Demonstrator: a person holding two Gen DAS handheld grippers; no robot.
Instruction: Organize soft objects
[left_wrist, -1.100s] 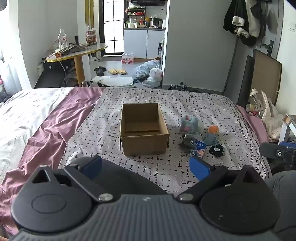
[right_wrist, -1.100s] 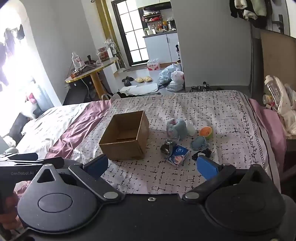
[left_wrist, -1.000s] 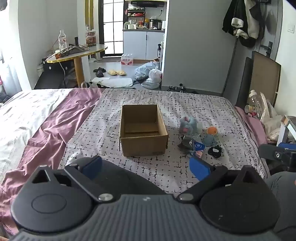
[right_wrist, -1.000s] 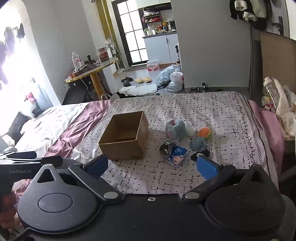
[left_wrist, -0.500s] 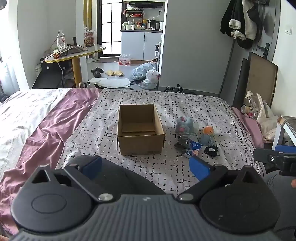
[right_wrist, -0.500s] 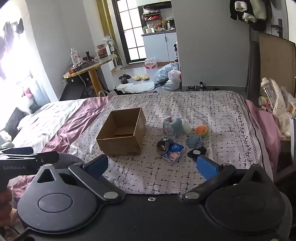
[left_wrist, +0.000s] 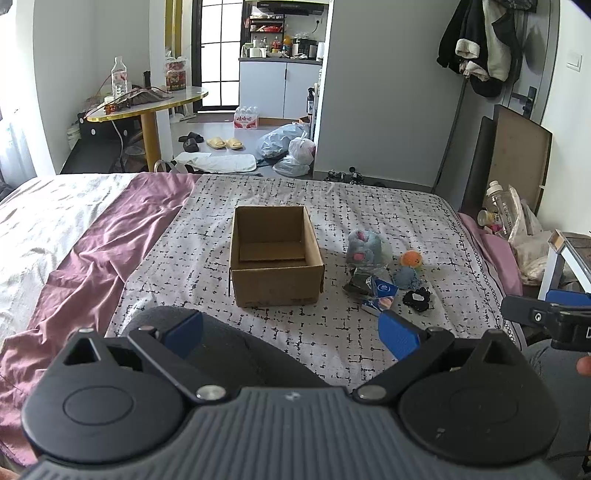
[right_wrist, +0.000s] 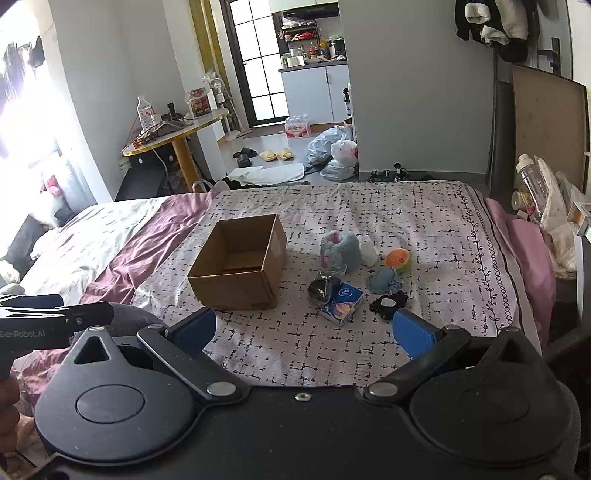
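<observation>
Cardboard box (left_wrist: 275, 254) sits empty at frame centre; soft toys (right_wrist: 340, 249) lie clustered just right of it; left gripper (left_wrist: 291, 332) and right gripper (right_wrist: 310, 332) both gape, holding nothing; best to approach 1 toy from above, pinching its middle.

"GenRobot.AI" printed on left hand-held gripper (right_wrist: 55, 325) body; other labels unreadable.

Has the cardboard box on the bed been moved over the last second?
No. The cardboard box keeps its place beside the grey plush toy on the patterned sheet. It only looks smaller and higher in frame, since the camera itself pulled back.
</observation>
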